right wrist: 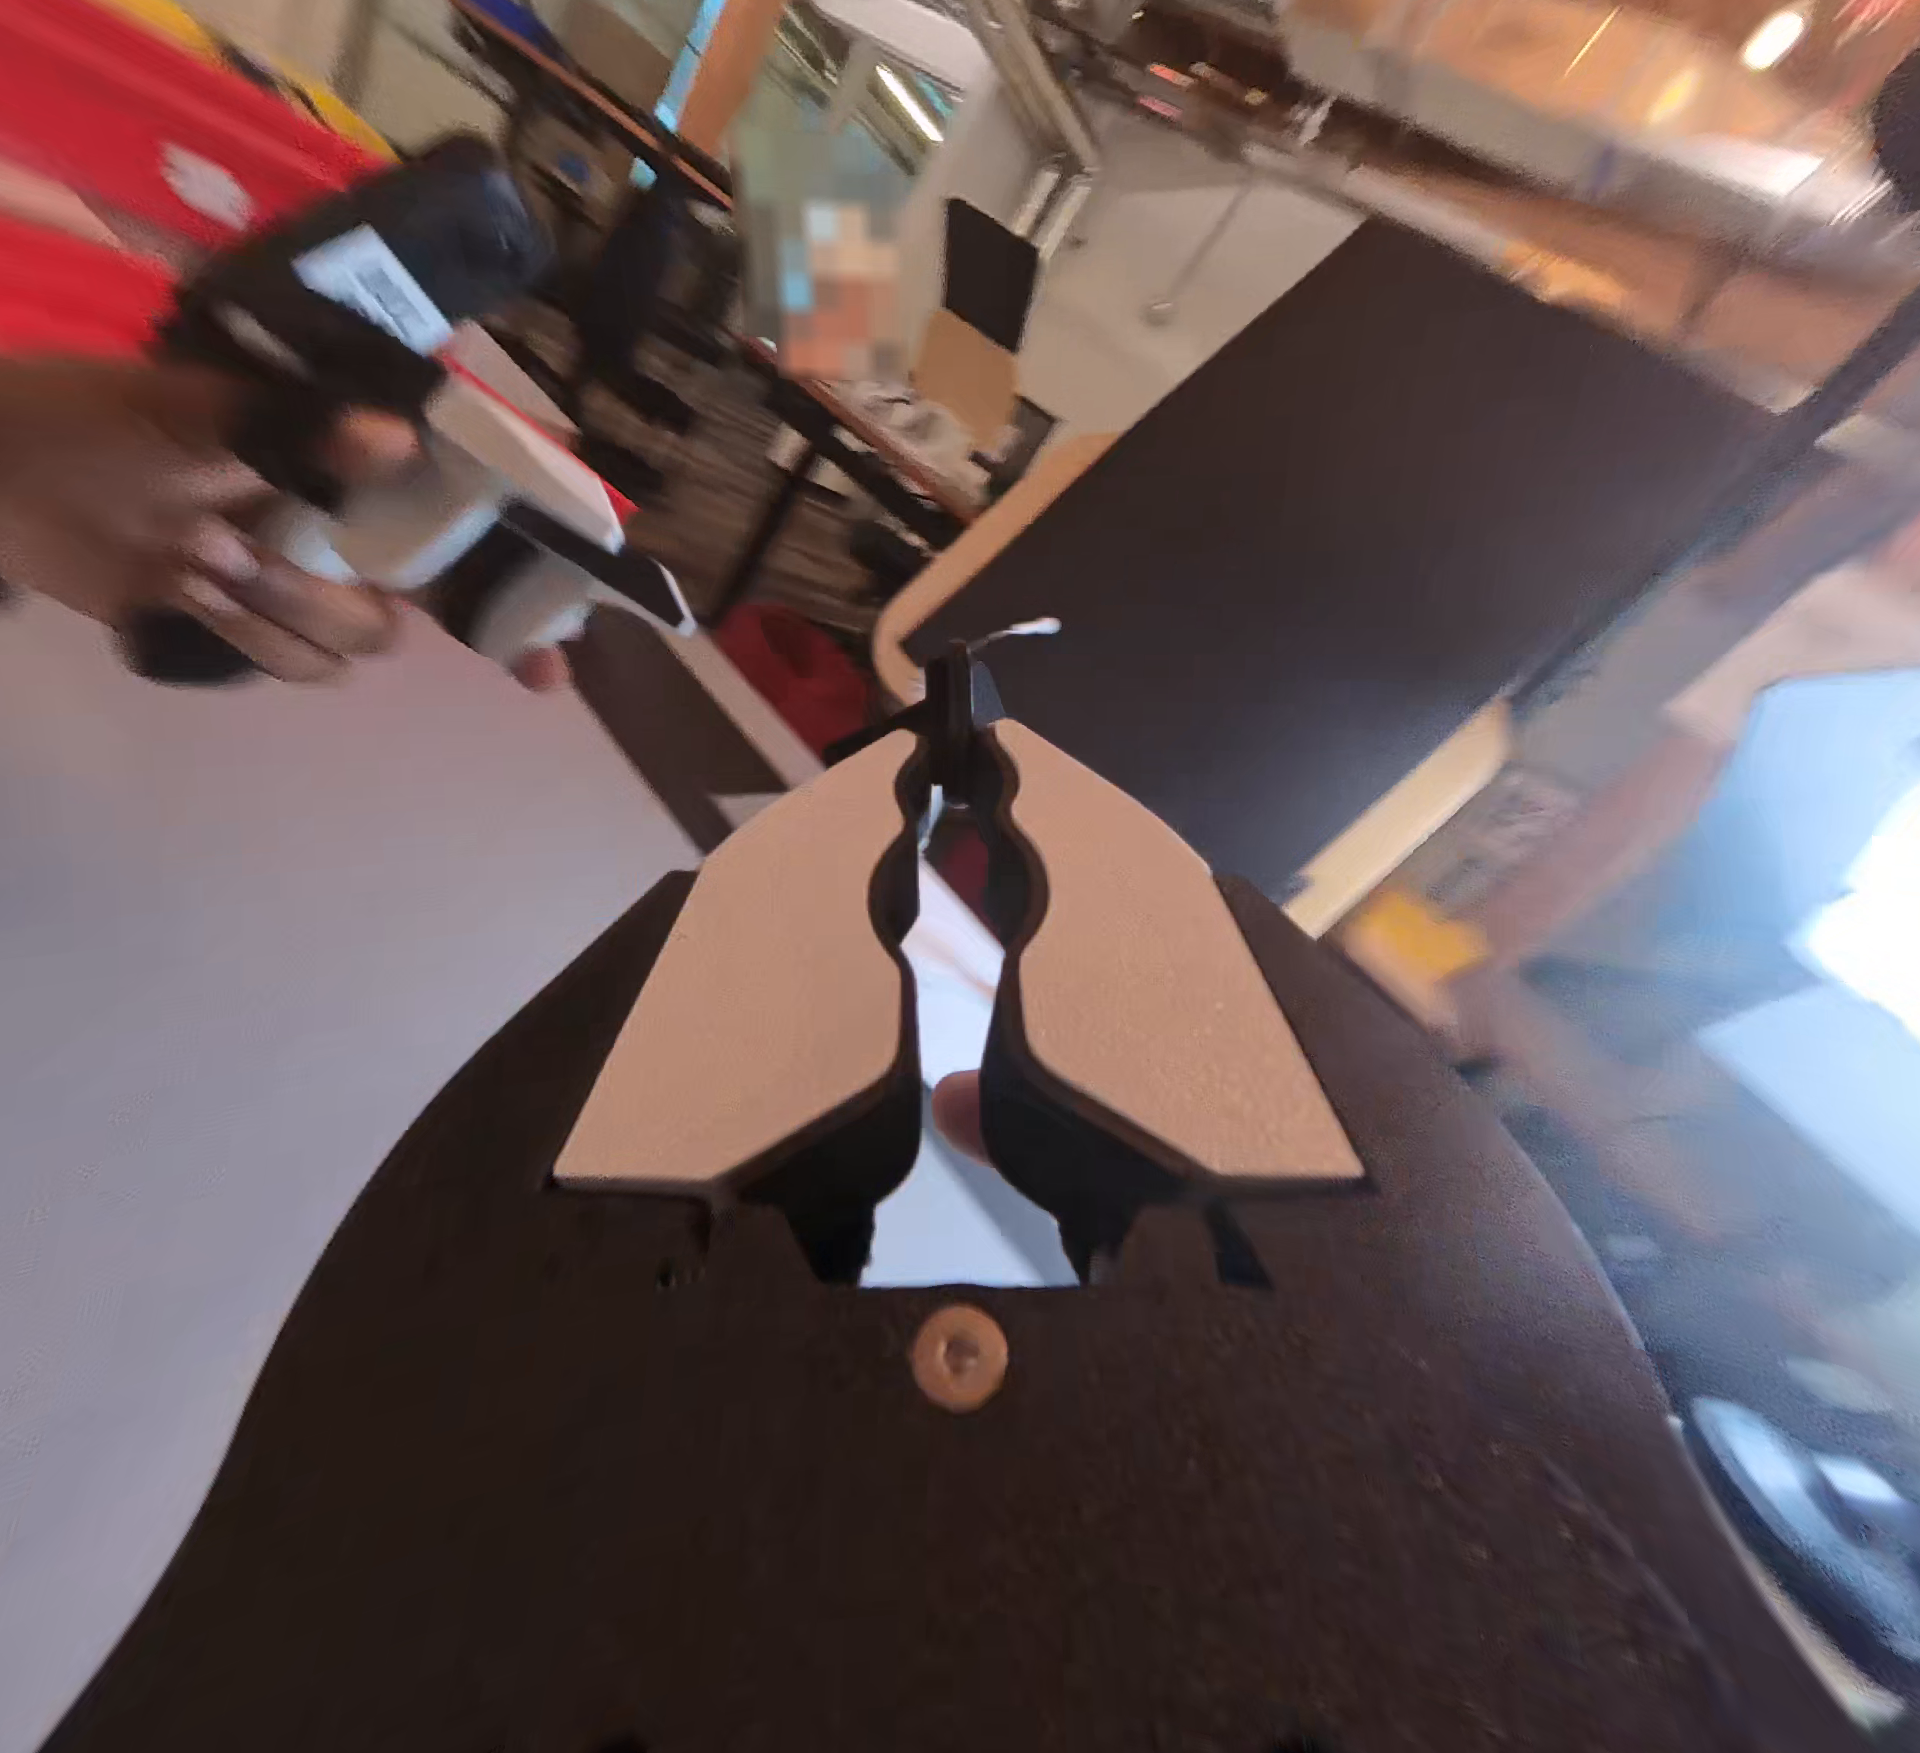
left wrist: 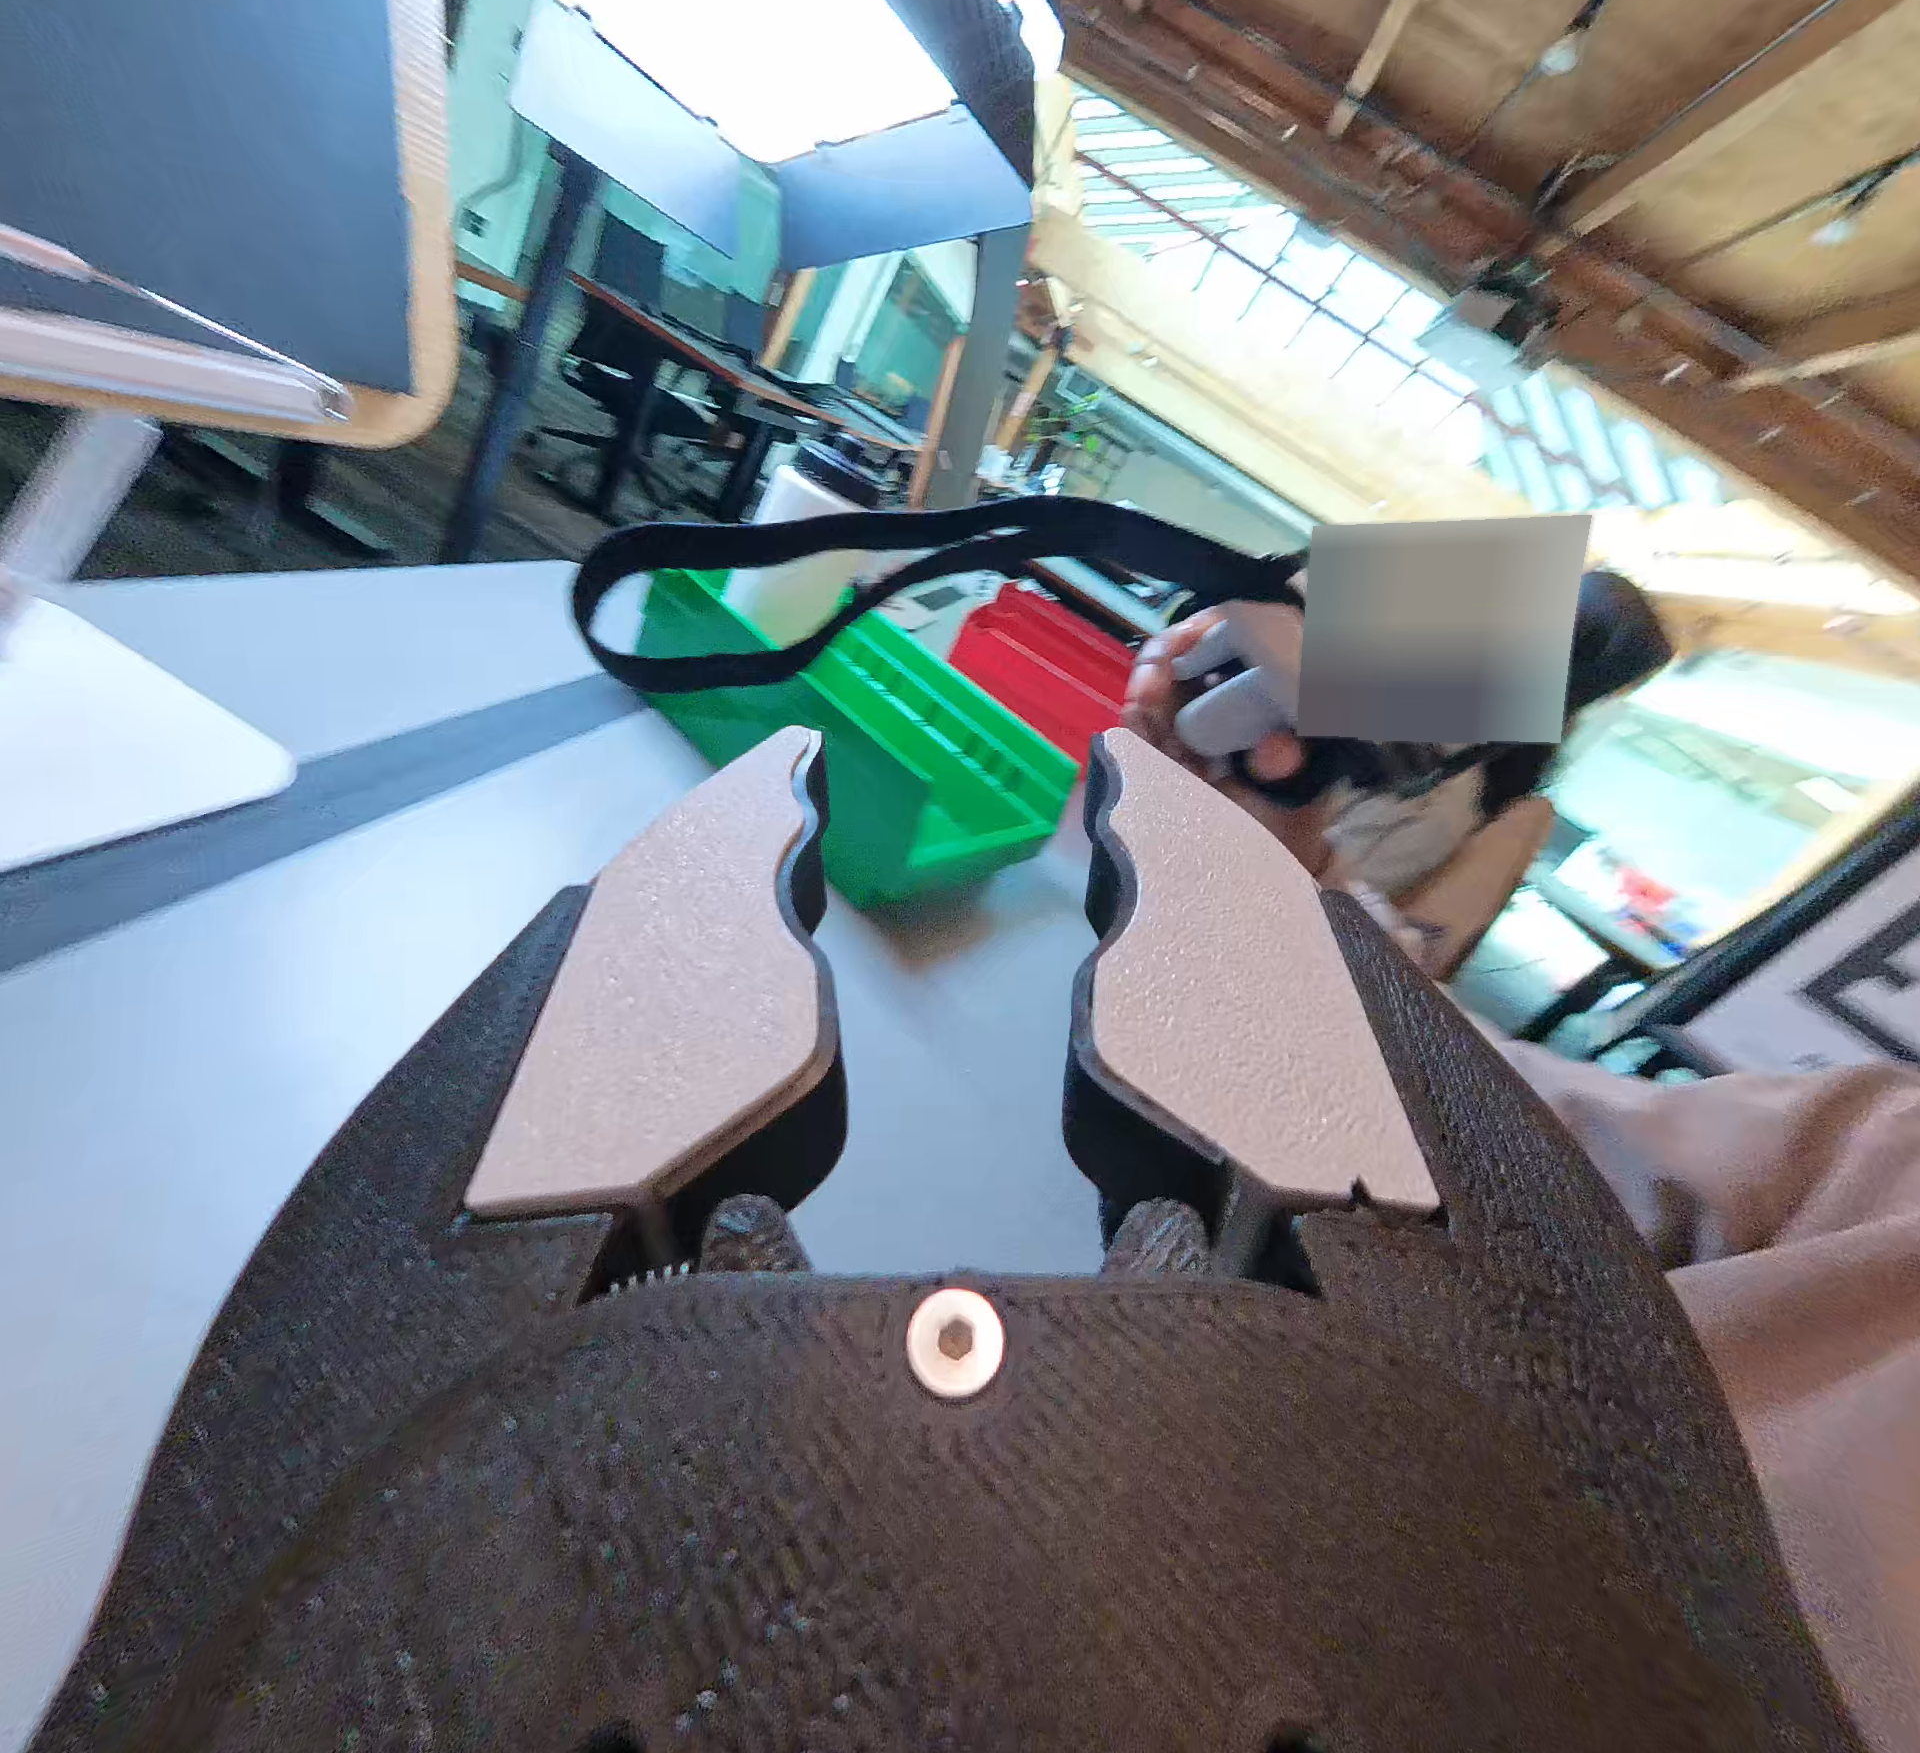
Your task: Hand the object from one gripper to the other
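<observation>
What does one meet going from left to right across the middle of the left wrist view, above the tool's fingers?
White monitor base → loop of the black strap → green bin → red bin → hand holding the other tool.

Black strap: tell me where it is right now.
In the left wrist view the black strap loops in mid-air above the green bin; its end is pinched in the right gripper jaws.
</observation>
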`<action>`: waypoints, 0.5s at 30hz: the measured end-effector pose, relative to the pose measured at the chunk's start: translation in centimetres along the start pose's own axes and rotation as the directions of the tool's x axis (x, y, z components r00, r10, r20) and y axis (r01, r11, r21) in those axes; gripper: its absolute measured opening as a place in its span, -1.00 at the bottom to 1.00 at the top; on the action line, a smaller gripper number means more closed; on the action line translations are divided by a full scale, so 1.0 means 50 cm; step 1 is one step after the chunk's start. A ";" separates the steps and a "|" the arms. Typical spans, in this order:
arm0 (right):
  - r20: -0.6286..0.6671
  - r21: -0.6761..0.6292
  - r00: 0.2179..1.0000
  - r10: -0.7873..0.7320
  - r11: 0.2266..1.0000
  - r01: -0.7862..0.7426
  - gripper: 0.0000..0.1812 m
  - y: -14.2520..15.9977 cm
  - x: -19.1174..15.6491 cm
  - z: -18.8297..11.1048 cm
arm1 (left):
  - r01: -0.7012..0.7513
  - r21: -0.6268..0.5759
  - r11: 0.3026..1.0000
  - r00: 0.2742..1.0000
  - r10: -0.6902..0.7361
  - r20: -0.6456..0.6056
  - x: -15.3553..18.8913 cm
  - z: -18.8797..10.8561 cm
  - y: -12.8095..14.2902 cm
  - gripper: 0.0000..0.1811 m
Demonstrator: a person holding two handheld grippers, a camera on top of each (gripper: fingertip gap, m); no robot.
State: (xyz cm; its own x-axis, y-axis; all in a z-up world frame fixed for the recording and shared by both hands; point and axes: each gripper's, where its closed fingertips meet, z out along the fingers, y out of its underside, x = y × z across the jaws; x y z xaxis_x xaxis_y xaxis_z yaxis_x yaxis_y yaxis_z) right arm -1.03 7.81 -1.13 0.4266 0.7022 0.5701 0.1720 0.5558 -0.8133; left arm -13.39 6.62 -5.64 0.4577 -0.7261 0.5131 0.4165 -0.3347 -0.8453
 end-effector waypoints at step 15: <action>-0.031 -0.023 0.646 -0.763 0.647 0.762 -0.92 0.101 -0.239 0.079 | 0.284 -0.122 0.951 0.957 -0.290 -0.030 0.004 0.072 0.109 -0.95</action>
State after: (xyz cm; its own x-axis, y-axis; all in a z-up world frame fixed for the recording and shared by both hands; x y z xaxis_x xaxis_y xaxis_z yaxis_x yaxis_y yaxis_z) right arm -8.77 3.98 -11.58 0.1721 0.0158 0.9850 0.4567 0.8847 -0.0940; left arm -8.20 6.79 -9.61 0.2931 -0.6158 0.7314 0.4301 -0.5983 -0.6761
